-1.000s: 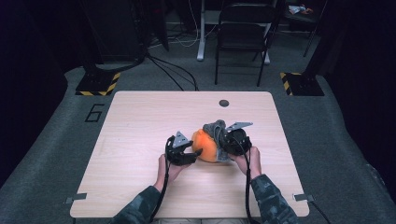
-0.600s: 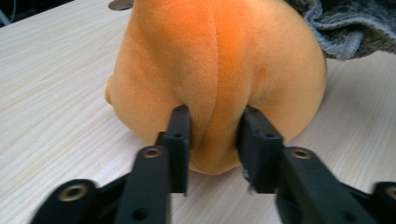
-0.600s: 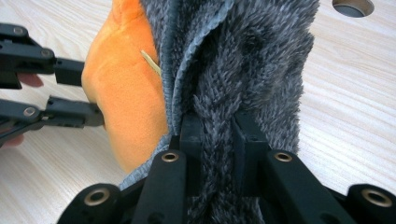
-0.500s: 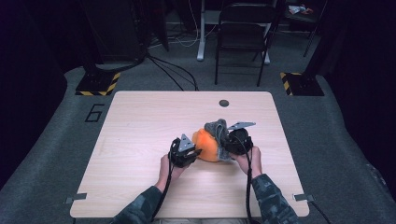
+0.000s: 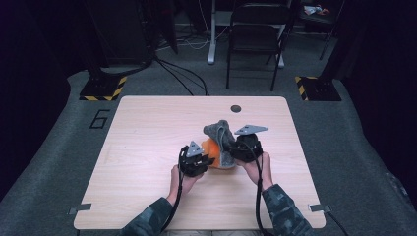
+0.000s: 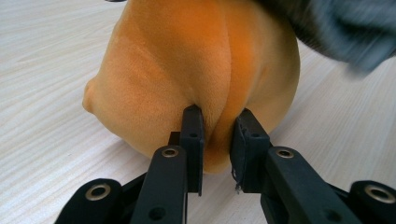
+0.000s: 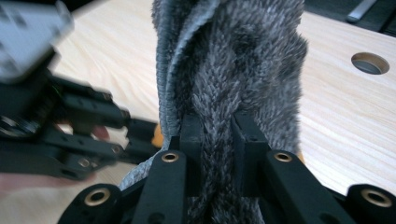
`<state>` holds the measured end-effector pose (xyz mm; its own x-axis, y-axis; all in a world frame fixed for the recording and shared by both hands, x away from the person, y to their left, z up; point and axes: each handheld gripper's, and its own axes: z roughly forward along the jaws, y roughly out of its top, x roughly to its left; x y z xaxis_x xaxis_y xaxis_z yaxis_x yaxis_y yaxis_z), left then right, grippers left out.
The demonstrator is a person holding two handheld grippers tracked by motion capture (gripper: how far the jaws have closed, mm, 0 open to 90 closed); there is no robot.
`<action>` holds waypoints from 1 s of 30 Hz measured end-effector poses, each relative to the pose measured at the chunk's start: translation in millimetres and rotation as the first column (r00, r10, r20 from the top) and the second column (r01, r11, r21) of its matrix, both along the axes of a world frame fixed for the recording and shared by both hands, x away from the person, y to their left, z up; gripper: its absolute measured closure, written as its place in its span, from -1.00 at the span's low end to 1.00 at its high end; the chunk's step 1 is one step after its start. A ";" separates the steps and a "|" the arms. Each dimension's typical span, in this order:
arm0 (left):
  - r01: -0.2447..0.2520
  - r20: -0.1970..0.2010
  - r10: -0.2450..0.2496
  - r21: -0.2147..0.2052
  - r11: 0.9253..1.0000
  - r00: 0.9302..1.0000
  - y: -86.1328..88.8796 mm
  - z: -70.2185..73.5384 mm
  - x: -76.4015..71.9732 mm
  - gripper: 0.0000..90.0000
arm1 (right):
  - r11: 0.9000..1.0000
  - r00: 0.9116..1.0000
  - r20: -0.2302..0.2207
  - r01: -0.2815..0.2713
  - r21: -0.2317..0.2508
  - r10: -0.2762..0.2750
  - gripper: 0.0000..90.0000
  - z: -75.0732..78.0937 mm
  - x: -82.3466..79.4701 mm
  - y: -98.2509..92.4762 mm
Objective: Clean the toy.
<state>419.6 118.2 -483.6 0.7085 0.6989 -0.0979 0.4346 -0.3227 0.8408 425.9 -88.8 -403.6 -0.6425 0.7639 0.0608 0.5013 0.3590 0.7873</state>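
An orange plush ball (image 5: 211, 146) lies on the wooden table (image 5: 147, 128), partly wrapped in a grey knitted cover (image 5: 220, 132). My left gripper (image 5: 208, 160) comes in from its left. In the left gripper view the left gripper (image 6: 217, 126) pinches a fold of the orange plush (image 6: 187, 60); its jaws have just been closing on it. From the right, my right gripper (image 5: 231, 147) grips the cover. The right gripper view has the right gripper (image 7: 219, 126) shut on the grey cover (image 7: 233, 56), which stands up above the jaws.
A round hole (image 5: 236, 108) sits near the table's far edge. Beyond the table stand a dark chair (image 5: 255, 34), floor cables and two yellow-and-black striped blocks (image 5: 104, 88) (image 5: 314, 87). Grey carpet surrounds the table.
The left gripper's jaws have closed onto the orange plush. The right hand has risen a little, pulling the grey cover up off the ball.
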 end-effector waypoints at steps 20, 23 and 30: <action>0.003 0.006 -0.003 0.010 1.000 1.000 2.8 -7.3 5.1 0.66 | 0.989 0.987 -0.087 0.130 -0.075 -0.137 0.68 -38.1 25.7 -30.9; 0.006 0.007 -0.006 0.010 1.000 1.000 2.8 -7.5 5.6 0.66 | 0.984 0.983 -0.093 0.148 -0.097 -0.157 0.68 -43.7 28.1 -36.0; 0.006 0.002 -0.006 -0.003 1.000 1.000 3.6 -8.1 5.8 0.65 | 0.974 0.967 -0.151 0.187 -0.131 -0.206 0.68 -64.2 36.7 -47.7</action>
<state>425.4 121.7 -491.7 0.7127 0.6945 -0.0988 0.4312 -0.3226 0.8426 462.5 -136.5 -467.8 -0.4677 0.8821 0.0565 0.6886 0.3236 0.6489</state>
